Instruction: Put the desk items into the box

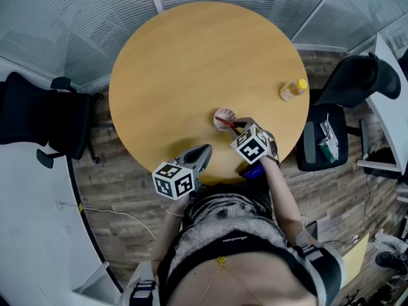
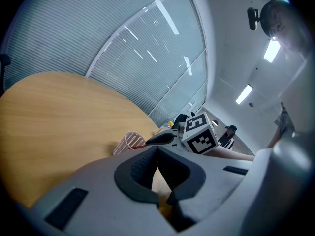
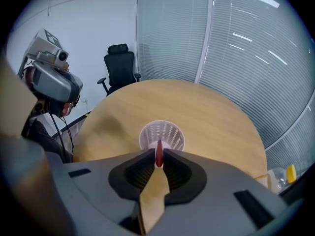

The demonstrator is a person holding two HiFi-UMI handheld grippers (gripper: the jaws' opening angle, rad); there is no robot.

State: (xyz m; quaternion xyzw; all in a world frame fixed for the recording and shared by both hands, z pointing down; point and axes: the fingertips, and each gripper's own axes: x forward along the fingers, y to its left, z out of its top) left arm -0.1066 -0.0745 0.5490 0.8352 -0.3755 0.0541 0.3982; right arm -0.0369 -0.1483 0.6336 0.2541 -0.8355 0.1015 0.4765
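While the right gripper [image 3: 158, 155] clamps a red pen [image 3: 159, 158] just over the white mesh cup [image 3: 171, 132] on the table [image 1: 191, 56], the left gripper [image 2: 157, 150] hangs at the table edge, jaws together w/ nothing btwn.

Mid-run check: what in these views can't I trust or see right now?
Blue object, head view: mostly covered by the right hand-held gripper; unidentifiable.
Bottle: label too small in head view; cut off by the edge in right gripper view.
Red item, right gripper view: only its end shows between the shut jaws; pen or marker unclear.
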